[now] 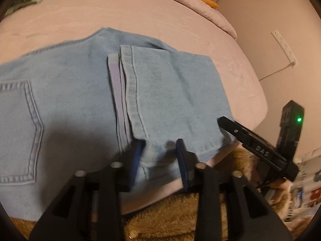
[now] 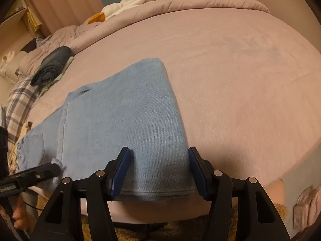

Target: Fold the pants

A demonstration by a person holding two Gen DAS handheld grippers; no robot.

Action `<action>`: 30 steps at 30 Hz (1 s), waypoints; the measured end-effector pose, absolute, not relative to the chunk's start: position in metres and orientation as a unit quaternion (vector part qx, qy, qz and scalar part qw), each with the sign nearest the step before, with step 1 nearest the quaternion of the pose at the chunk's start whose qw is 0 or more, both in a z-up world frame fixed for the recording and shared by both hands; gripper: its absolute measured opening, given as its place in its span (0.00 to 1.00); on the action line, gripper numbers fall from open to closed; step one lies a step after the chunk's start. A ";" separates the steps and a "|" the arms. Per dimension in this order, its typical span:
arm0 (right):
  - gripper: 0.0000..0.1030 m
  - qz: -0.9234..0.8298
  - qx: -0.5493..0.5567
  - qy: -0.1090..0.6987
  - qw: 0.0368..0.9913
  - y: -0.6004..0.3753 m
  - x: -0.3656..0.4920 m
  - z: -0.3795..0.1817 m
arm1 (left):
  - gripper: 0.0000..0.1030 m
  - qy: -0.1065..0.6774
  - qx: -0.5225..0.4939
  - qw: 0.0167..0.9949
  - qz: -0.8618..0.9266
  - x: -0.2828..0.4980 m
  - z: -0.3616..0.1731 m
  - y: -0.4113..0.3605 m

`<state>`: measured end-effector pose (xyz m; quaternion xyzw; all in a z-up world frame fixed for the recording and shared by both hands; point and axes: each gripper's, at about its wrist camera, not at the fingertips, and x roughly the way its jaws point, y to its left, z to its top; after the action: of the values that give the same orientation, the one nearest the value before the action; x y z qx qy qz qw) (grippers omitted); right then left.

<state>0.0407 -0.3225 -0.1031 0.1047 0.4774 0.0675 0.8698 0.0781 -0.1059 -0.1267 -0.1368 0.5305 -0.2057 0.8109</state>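
Left wrist view. My left gripper (image 1: 159,156) stands open at lower centre, its blue-padded fingers (image 1: 183,160) spread to either side of a bunched hem corner of the light-blue denim pants (image 1: 80,92); whether the pads touch the cloth cannot be told. The pants lie folded on the pink bed sheet (image 1: 140,14), leg ends doubled back over the seat, with a back pocket at the left edge of the frame. Their near edge runs along the mattress edge, above a tan shaggy rug (image 1: 170,221). My right gripper (image 1: 222,121) enters from the lower right, its tip at the right corner of the folded legs. Bare sheet fills the upper half of the frame.

Right wrist view. My right gripper (image 2: 159,172) is open at lower centre, one finger on each side of the folded end of the pants (image 2: 120,124), the fold's right edge just inside the right pad (image 2: 197,172). Open sheet (image 2: 230,80) stretches across the right and top. A dark folded garment (image 2: 52,68) lies at the upper left, well apart. The left gripper (image 2: 54,168) shows at the lower left.
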 end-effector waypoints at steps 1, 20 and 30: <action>0.58 0.067 0.105 0.478 0.870 -0.323 0.041 -0.103 | 0.07 0.531 -0.128 0.813 -0.200 0.080 -0.126 -0.110; 0.59 0.064 0.091 0.487 0.867 -0.319 0.042 -0.104 | 0.22 0.528 -0.146 0.820 -0.169 0.048 -0.130 -0.070; 0.68 0.052 0.045 0.468 0.881 -0.306 0.036 -0.107 | 0.24 0.524 -0.152 0.821 -0.168 0.044 -0.135 -0.071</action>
<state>0.0359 -0.3060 -0.1074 0.0447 0.4676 0.0524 0.8812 0.0441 -0.0711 -0.1355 -0.1516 0.5240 -0.1684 0.8210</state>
